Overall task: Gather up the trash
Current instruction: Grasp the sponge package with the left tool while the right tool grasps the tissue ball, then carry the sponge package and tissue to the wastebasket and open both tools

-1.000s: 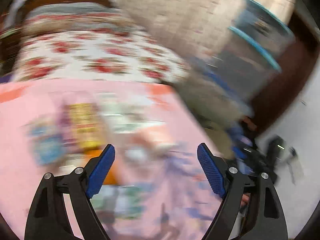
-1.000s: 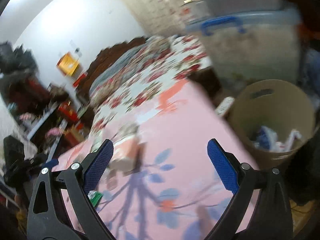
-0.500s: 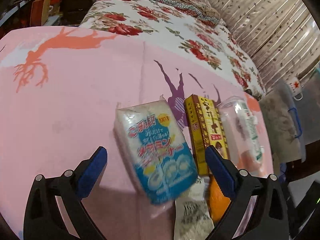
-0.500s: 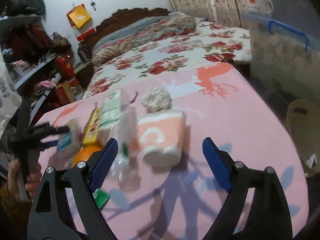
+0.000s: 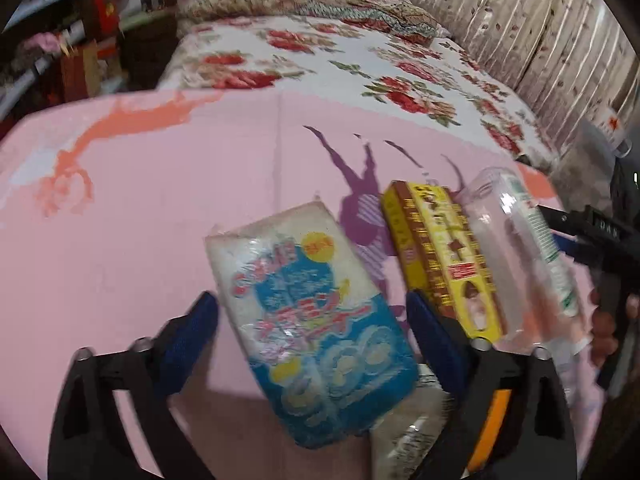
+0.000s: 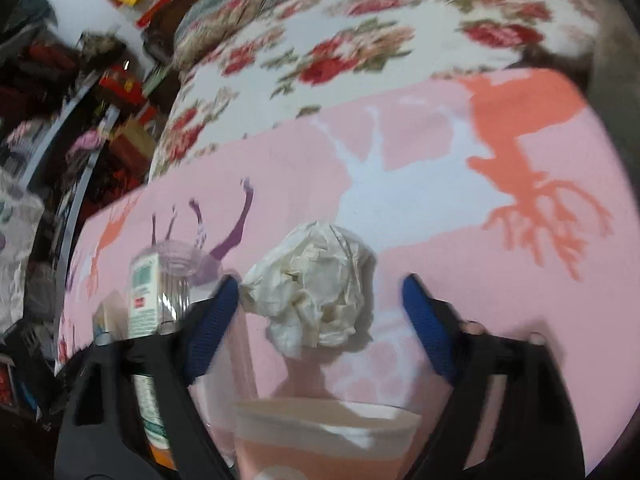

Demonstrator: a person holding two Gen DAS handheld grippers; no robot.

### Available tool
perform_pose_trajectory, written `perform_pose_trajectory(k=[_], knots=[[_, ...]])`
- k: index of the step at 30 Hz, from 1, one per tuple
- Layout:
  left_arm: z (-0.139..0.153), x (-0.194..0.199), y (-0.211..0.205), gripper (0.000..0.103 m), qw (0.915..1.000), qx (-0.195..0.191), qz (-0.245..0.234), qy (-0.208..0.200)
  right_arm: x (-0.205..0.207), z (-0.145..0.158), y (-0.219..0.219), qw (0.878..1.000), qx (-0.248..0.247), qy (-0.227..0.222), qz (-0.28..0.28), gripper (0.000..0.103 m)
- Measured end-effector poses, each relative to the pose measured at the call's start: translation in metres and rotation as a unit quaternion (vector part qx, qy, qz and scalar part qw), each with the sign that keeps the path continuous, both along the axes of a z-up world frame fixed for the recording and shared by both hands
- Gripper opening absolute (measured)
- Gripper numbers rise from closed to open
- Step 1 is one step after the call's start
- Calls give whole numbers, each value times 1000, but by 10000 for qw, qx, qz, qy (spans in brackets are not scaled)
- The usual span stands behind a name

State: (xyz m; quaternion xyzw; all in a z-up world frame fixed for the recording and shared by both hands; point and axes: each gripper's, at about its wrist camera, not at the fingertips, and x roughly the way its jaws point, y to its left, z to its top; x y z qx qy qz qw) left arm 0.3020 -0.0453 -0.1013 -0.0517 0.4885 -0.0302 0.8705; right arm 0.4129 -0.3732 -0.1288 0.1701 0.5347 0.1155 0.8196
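Note:
A blue and white packet [image 5: 312, 320] lies on the pink cloth [image 5: 160, 200], between the fingers of my left gripper [image 5: 310, 308]. Its jaws are closing, and the pads stand close beside the packet without pressing it. To its right lie a yellow box [image 5: 440, 256] and a clear plastic bottle [image 5: 520, 248]. In the right wrist view a crumpled white paper ball [image 6: 316, 280] sits between the fingers of my right gripper [image 6: 320, 286]. These jaws are closing too, with a gap left on the right side. An orange and white paper cup [image 6: 324, 440] lies just below.
A bed with a flowered cover [image 5: 340, 60] borders the far edge of the cloth. Cluttered shelves [image 6: 60, 100] stand at the left. A pale wrapper [image 5: 408, 432] and an orange item [image 5: 492, 420] lie under the left gripper's right finger. The clear bottle [image 6: 160, 292] lies left of the paper ball.
Both grippers have come down toward the cloth. The left one settled around the blue packet. The right one swung from the paper cup to the paper ball, and its jaws have narrowed.

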Motion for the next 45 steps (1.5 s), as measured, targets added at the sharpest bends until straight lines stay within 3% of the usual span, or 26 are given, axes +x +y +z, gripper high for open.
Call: perform_pose_trajectory(k=[1, 3, 7, 12, 15, 18, 22, 27, 30, 36, 41, 45], knots=[[0, 0, 1, 75, 10000, 16, -29, -29, -1, 1, 2, 10000, -36, -64, 28, 45], [1, -5, 8, 70, 9999, -98, -51, -72, -9, 9, 3, 9998, -28, -189, -72, 43], [7, -18, 25, 69, 9993, -374, -70, -36, -46, 42, -3, 9957, -159, -862, -292, 42], [35, -65, 55, 69, 9955, -808, -259, -419, -130, 85, -8, 9871, 36, -1580, -261, 42], [58, -109, 59, 69, 9884, -1066, -777, -749, -189, 90, -2, 9840, 102, -1772, -152, 42], [76, -160, 40, 70, 9748, -1184, -1639, -938, -256, 74, 5, 9847, 188, -1727, -112, 42], [75, -200, -3, 70, 9534, -1324, -2615, -719, -313, 49, 17, 9872, -215, -1573, -143, 42], [60, -232, -76, 71, 9240, -1071, -3639, -474, -365, 31, 25, 9859, -691, -1497, -277, 44], [41, -240, -114, 71, 9176, -654, -3904, -357, -377, 23, 22, 9841, -899, -1479, -392, 51], [4, -219, -138, 76, 9293, -311, -3677, 145, -393, 19, 11, 9808, -870, -1625, -629, 79], [13, -224, -133, 87, 9342, -212, -3560, 116, -405, 20, 10, 9796, -758, -1740, -664, 81], [19, -227, -127, 88, 9377, -313, -3455, 175, -405, 17, 11, 9787, -797, -1776, -656, 81]])
